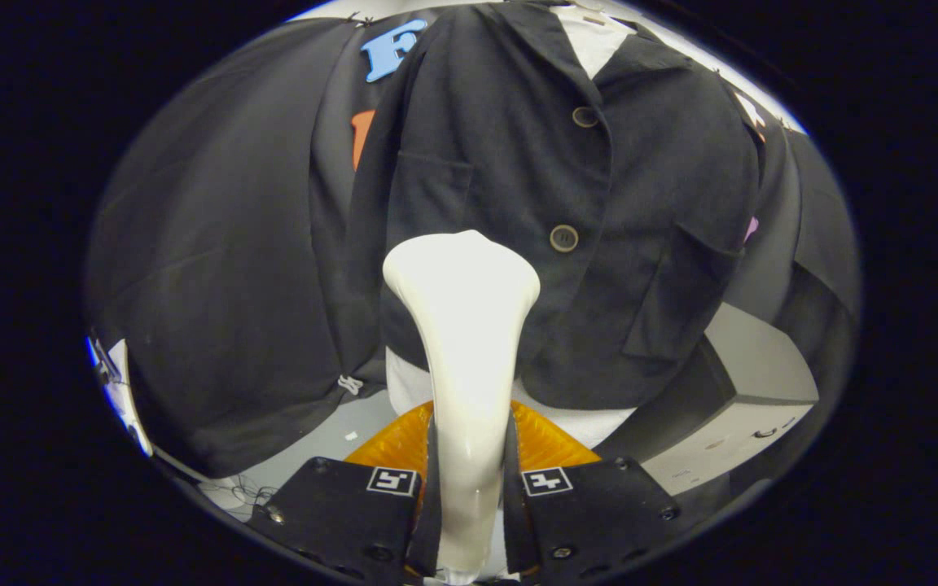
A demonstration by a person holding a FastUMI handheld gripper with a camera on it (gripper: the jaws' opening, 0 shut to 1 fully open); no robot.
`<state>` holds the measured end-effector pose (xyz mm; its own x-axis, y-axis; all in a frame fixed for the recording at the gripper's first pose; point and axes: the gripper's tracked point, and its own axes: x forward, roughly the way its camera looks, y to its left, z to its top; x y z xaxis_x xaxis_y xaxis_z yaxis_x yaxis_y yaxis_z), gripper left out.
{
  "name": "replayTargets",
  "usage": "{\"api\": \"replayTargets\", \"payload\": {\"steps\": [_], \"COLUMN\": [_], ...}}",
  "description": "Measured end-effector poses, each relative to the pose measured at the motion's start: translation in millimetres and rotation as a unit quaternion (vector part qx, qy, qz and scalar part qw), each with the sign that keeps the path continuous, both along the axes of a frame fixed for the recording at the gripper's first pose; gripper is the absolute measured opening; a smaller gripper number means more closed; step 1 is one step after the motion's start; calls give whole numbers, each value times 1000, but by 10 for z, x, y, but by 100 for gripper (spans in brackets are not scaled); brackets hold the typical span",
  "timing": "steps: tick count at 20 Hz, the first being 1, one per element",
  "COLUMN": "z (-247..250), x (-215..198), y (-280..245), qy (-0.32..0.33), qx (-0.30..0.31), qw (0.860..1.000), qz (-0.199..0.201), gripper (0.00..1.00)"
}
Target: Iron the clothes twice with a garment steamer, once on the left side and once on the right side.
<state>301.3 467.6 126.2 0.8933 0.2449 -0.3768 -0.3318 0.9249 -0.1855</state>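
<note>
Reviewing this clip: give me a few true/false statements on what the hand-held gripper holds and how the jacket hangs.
1. The hand-held gripper is shut on the white garment steamer, its handle between both fingers. True.
2. The steamer's head points at the dark jacket. True; whether it touches the fabric cannot be told.
3. The jacket hangs wide open, unbuttoned. False: its front is closed, with two buttons showing down the middle.
4. The steamer head sits beyond the jacket's far shoulder. False: it is low on the front, beside the lower button.
5. A white form shows at the jacket's collar. True.
</note>
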Motion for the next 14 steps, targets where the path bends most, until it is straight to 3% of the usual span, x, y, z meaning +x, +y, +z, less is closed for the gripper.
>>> {"api": "replayTargets", "payload": {"steps": [6, 14], "z": [-411, -482], "x": [25, 7], "y": [39, 23], "qy": [28, 43], "qx": [-9, -6], "qw": [1000, 999], "qz": [2, 2], "gripper": [34, 34]}}
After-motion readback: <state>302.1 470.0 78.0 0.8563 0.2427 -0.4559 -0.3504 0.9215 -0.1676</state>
